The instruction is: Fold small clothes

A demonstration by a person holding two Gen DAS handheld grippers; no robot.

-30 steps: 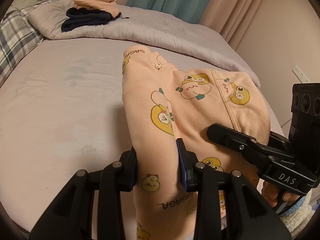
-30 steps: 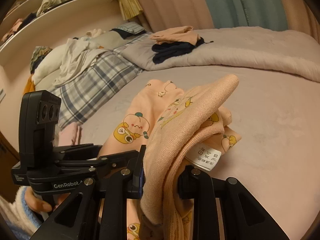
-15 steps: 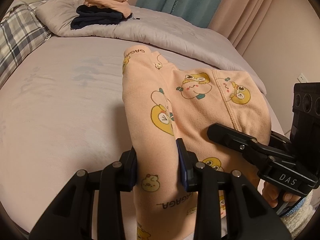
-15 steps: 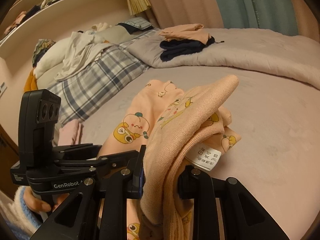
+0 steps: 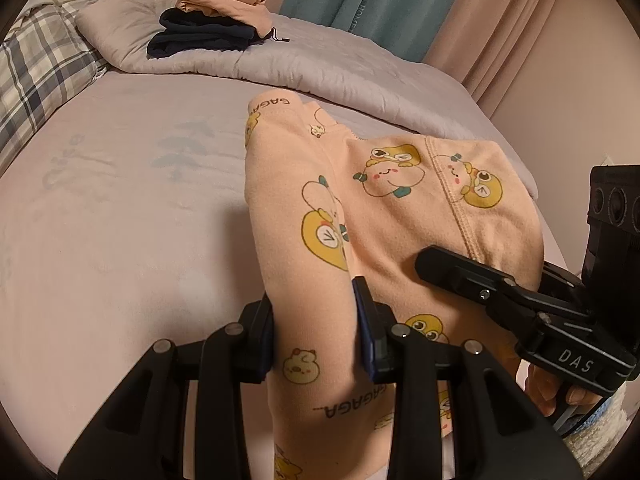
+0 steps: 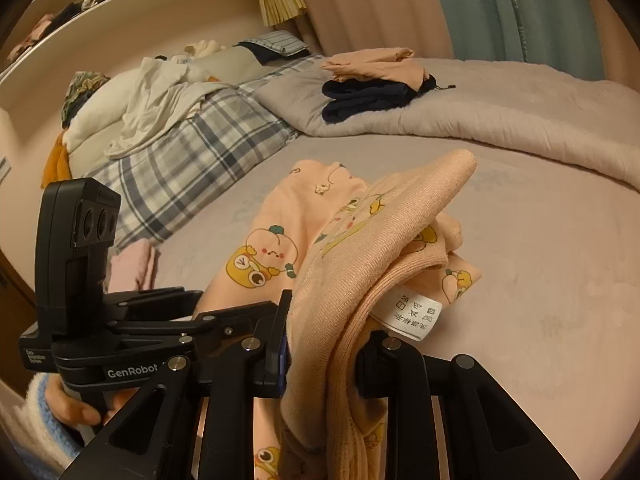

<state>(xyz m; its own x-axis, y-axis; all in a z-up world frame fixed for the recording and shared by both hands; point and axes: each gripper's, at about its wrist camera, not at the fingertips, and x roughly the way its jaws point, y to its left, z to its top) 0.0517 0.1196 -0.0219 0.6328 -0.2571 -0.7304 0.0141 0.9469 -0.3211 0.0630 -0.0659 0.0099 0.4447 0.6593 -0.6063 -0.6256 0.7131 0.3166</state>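
Stretching lengthwise away over the bed (image 5: 120,240), peach printed garment (image 5: 400,216) pinched by left gripper (image 5: 316,328) and right gripper (image 6: 324,344) fingers.

Left gripper (image 5: 316,334): pitched down, both pads pressed on fold of peach garment (image 5: 400,208), cloth bunched between jaws. Right gripper (image 6: 324,344): pitched down, jaws clamped on thicker bundle of same garment, cloth draped over fingers. Both grippers side by side, close together, each visible in other's view. Left hand (image 6: 74,406) wrapped round its handle, fuzzy sleeve at wrist. Right hand (image 5: 556,392) gripping its handle likewise.
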